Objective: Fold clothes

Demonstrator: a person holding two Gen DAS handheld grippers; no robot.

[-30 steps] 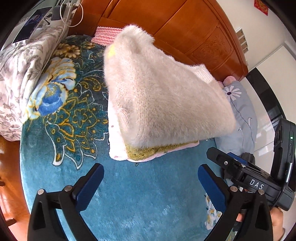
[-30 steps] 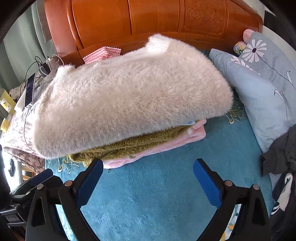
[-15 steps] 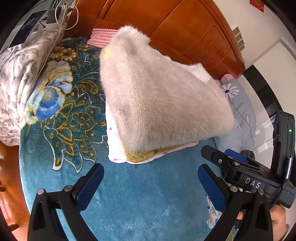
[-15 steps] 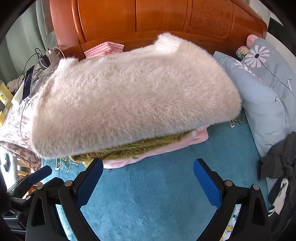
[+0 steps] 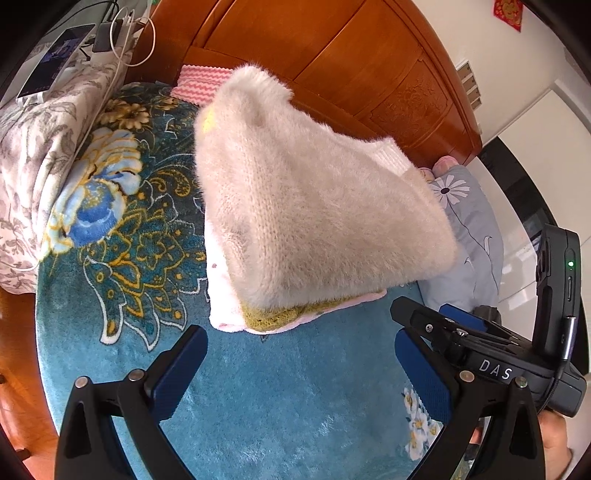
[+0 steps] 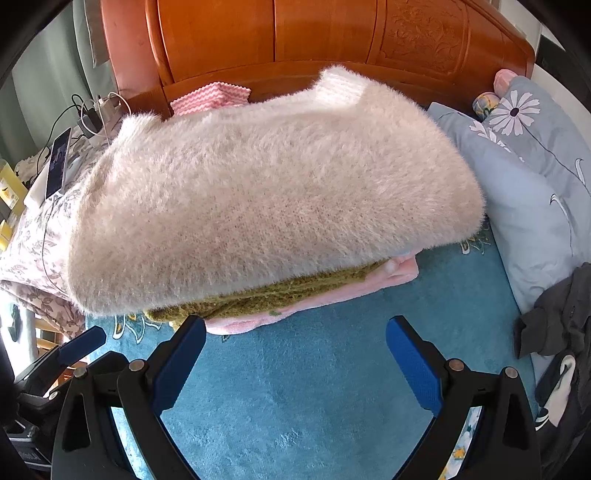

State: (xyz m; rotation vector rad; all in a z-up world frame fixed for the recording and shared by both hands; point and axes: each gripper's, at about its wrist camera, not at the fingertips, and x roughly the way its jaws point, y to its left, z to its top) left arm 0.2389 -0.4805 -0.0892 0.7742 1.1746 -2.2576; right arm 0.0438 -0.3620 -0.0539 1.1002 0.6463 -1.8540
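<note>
A folded fluffy cream sweater lies on top of a stack with an olive knit garment and a pink garment under it, on the teal floral blanket. My left gripper is open and empty, just in front of the stack. My right gripper is open and empty, just short of the stack's near edge. The right gripper's body shows in the left wrist view.
A carved wooden headboard stands behind the stack. A grey flowered pillow lies to the right, with dark clothes beside it. A pink-white zigzag cloth lies by the headboard. A floral cover with a phone and cables is at left.
Both grippers have drawn slightly nearer to the stack, and the stack sits a little lower and larger in view. Both stay open.
</note>
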